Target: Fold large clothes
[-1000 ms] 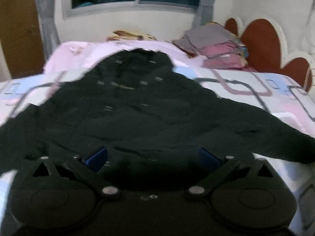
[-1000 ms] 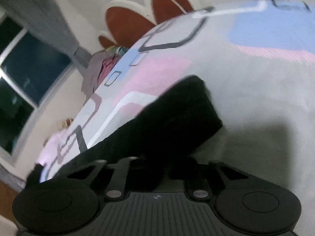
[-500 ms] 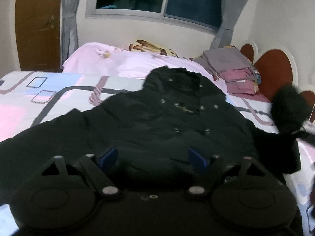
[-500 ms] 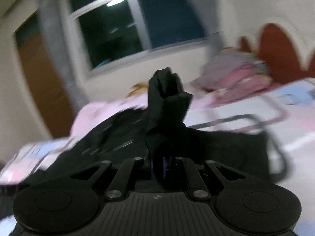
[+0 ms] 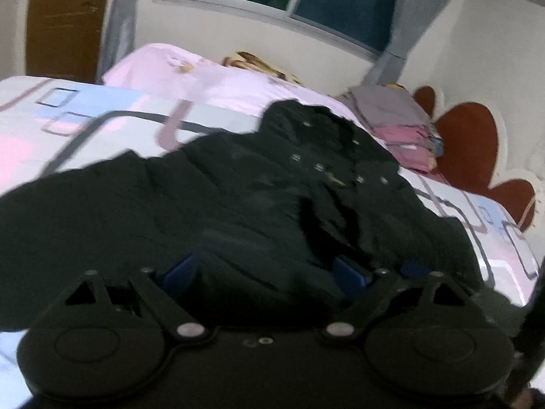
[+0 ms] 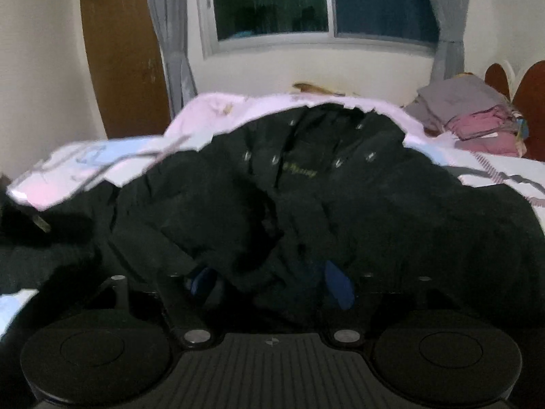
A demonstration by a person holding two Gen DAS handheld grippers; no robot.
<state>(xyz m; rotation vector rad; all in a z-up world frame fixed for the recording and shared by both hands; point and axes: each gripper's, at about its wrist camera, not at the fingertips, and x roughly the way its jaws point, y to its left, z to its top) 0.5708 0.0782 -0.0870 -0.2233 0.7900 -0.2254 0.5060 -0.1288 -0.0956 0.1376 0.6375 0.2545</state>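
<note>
Black jacket (image 6: pixel 340 204) spread on the bed (image 5: pixel 85 126), one sleeve folded across its front; looks bulky, soft, probably slippery, best pinched at hem or cuff. Left gripper (image 5: pixel 264 272) spread, empty. Right gripper (image 6: pixel 269 281) has just been opening, fabric loose between its jaws.

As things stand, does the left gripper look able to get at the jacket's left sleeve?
Probably yes: the left gripper is open over the black jacket, and the sleeve lies flat and uncovered on the bed.
</note>
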